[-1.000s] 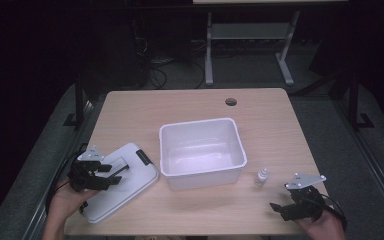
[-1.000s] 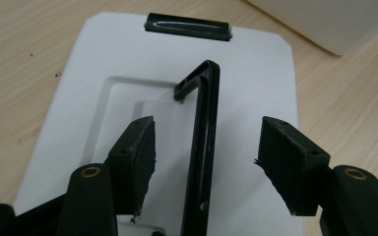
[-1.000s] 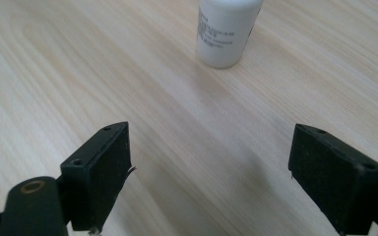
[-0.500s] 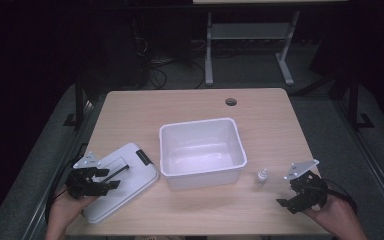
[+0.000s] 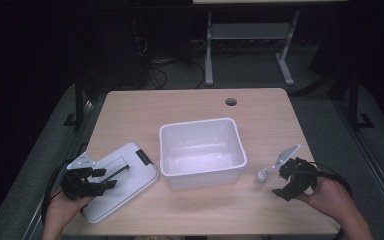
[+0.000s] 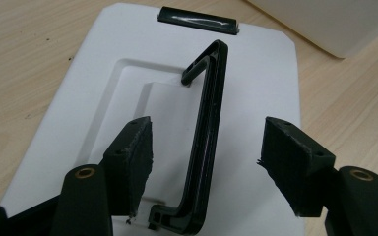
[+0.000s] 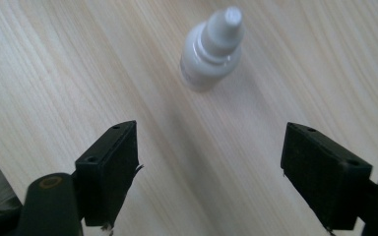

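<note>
Black jaws of the right gripper [image 5: 284,186] stand apart over bare wood, gripping nothing; they have just been narrowing a little, with nothing caught between them. In the right gripper view its two pads [image 7: 109,169] frame a stretch of tabletop, and the small white dropper bottle [image 7: 212,46] stands upright beyond them, apart from both pads. Seen from the high view, that bottle [image 5: 262,176] sits just beside the front right corner of the white tub [image 5: 202,152], between the tub and the right gripper, touching neither as far as can be told.

On the other side of the tub, the left gripper [image 5: 107,179] hovers over the white lid [image 5: 125,187], which lies flat on the table [image 5: 190,105] just beside the tub's front left corner. Its jaws are spread and clamp nothing. In the left gripper view the lid's black carrying handle [image 6: 204,142] is swung up off the lid's recessed centre and runs lengthwise between the two pads [image 6: 133,162]; a gap shows on either side, wider on the right. A black latch [image 6: 198,20] sits on the lid's far edge, the edge nearest the tub.

The tub itself stands open near the middle of the table, and a round cable hole [image 5: 231,102] lies well behind it, toward the table's back edge.
</note>
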